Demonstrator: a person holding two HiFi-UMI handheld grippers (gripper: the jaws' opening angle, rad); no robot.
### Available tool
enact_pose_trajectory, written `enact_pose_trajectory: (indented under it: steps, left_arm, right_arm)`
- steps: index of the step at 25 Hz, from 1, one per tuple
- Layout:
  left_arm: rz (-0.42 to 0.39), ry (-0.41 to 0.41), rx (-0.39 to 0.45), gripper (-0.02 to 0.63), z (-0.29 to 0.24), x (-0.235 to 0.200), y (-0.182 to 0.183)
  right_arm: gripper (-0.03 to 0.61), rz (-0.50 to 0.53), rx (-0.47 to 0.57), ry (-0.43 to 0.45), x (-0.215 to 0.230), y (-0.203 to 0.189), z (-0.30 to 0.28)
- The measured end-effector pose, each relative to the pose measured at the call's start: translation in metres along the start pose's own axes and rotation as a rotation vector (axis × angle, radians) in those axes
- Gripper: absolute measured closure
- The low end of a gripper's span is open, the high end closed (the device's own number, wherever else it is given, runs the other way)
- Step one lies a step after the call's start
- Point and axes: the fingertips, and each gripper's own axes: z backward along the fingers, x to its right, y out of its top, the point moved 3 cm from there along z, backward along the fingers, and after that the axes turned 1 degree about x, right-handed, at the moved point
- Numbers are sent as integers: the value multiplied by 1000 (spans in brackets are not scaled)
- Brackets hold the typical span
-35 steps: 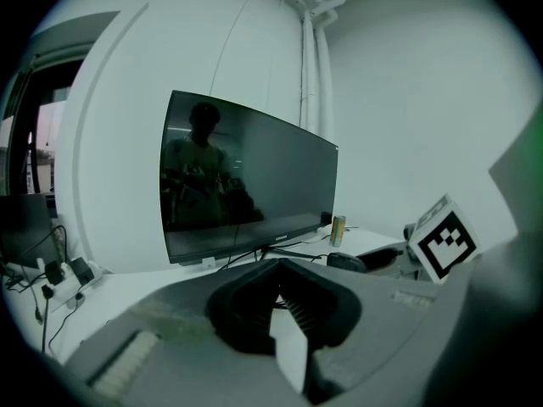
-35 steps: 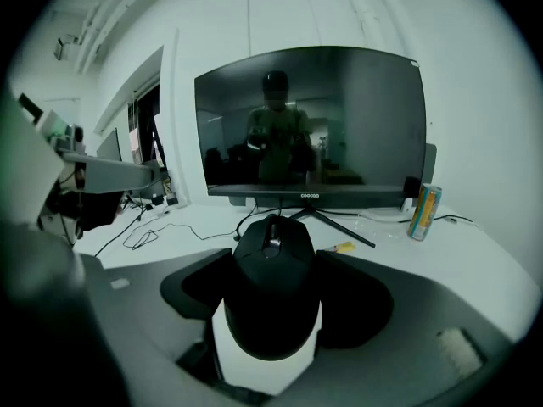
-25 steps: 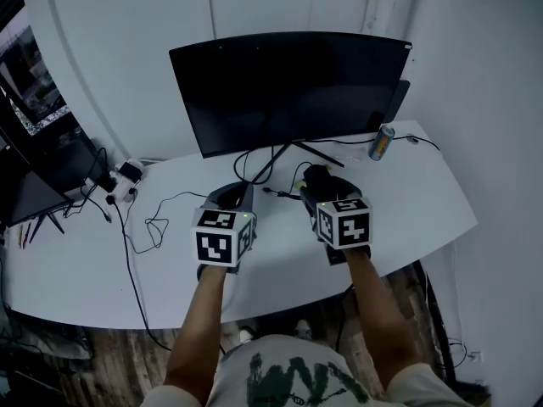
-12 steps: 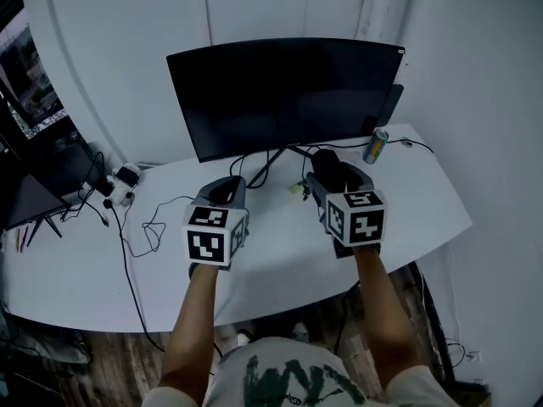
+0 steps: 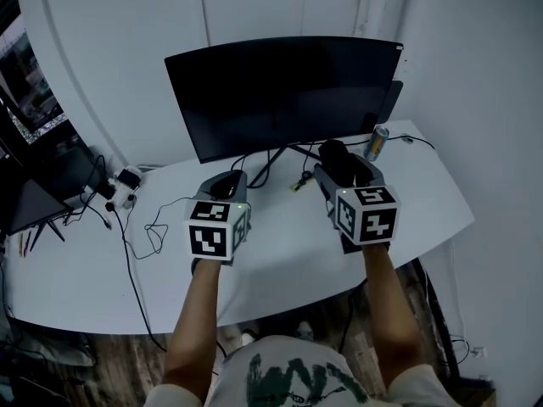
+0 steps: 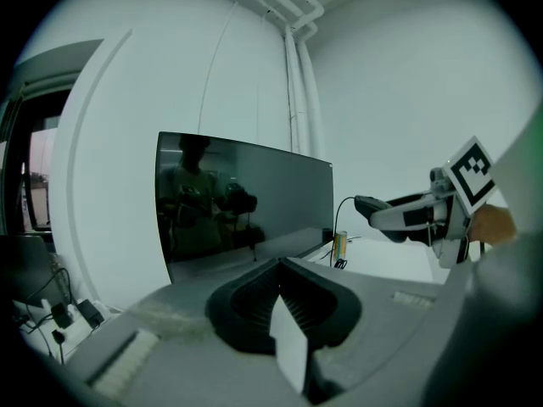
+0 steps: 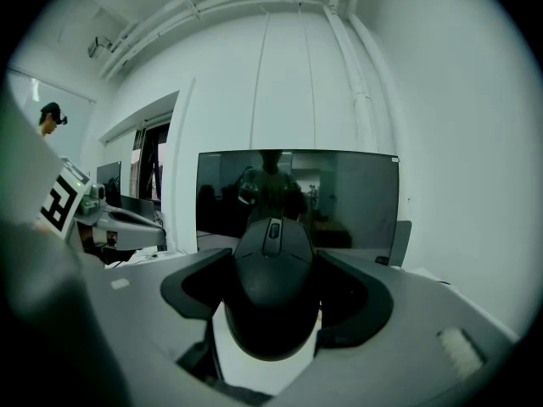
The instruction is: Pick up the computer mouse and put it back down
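Note:
The black computer mouse [image 5: 334,154] hangs in the air in front of the monitor, above the white desk [image 5: 280,265]. My right gripper [image 5: 338,163] is shut on its sides. In the right gripper view the mouse [image 7: 271,291] fills the space between the dark pads [image 7: 193,285], its scroll wheel pointing away toward the screen. My left gripper [image 5: 225,185] hovers over the desk to the left with nothing in it. In the left gripper view its jaws [image 6: 280,265] meet at the tips, so the left gripper is shut.
A wide black monitor [image 5: 280,91] stands at the back of the desk. A drink can [image 5: 377,142] is at its right foot. Loose cables [image 5: 153,227] and a white power adapter [image 5: 127,179] lie at the left. A second dark screen [image 5: 34,197] sits off the left edge.
My right gripper has risen from the desk with the mouse in it and drifted right. The left gripper has lifted a little too.

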Motion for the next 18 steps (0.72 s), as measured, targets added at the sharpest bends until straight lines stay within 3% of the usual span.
enact_pose_trajectory:
  steps: [18]
  left_arm:
    - [-16, -10, -19, 609, -5, 4, -7]
  right_arm:
    - [268, 3, -6, 9, 0, -1, -3]
